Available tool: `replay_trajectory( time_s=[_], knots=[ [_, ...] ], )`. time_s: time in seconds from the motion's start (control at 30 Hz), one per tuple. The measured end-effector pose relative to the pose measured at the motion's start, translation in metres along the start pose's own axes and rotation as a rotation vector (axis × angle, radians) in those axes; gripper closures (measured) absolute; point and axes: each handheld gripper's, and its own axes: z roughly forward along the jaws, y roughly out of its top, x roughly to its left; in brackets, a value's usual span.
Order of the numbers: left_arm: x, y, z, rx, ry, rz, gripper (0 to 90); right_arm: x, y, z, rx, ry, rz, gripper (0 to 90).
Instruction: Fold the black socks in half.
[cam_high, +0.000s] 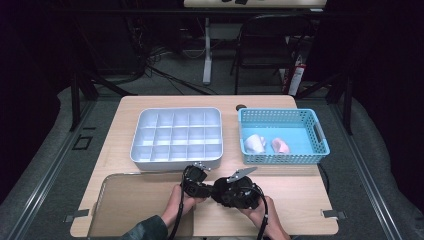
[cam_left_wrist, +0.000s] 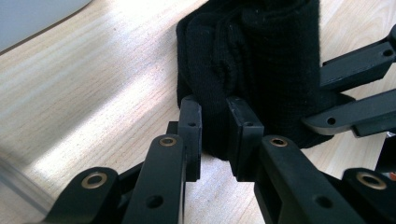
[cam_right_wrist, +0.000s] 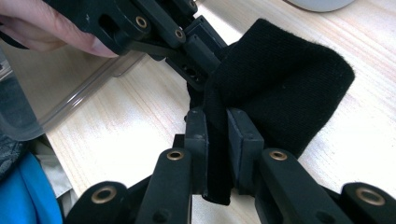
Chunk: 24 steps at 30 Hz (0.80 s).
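A black knitted cloth (cam_left_wrist: 252, 56), folded thick like a sock, lies on the wooden table. My left gripper (cam_left_wrist: 214, 135) is shut on its near edge, with the fabric pinched between both pads. My right gripper (cam_right_wrist: 217, 144) is shut on another fold of the same black cloth (cam_right_wrist: 280, 84), which hangs down between its pads. The two grippers face each other closely: the left gripper (cam_right_wrist: 187, 46) bites the cloth just beyond my right one. In the high view the left gripper (cam_high: 206, 188) and right gripper (cam_high: 222, 192) meet near the table's front edge.
A white compartment tray (cam_high: 177, 136) stands behind the grippers. To the right, a blue basket (cam_high: 316, 150) holds a white bundle (cam_high: 254, 144) and a pink one (cam_high: 280, 145). A clear plastic tray (cam_high: 135, 200) lies at the front left.
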Motion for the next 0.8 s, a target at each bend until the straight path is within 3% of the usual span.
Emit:
replay_trajectory(
  time_s=[0.2,0.33,0.43,0.7,0.8],
  knots=[
    [0.003,0.004,-0.007,-0.004,-0.008,0.002,68.2,-0.002,0.0,0.001,0.0,0.002,0.008,79.9],
    [0.004,0.009,-0.021,-0.055,0.011,0.0,58.0,-0.001,0.0,0.0,0.01,-0.008,0.006,79.9],
    [0.002,0.012,-0.029,-0.101,0.014,0.0,45.3,0.002,0.0,0.001,0.007,-0.023,0.009,79.9],
    [-0.007,0.018,-0.027,-0.142,-0.011,0.009,35.1,0.008,0.001,0.003,0.012,-0.057,0.001,79.9],
    [-0.005,0.021,-0.021,-0.141,-0.025,-0.012,34.4,0.01,0.002,0.005,0.013,-0.066,-0.005,80.0]
  ],
)
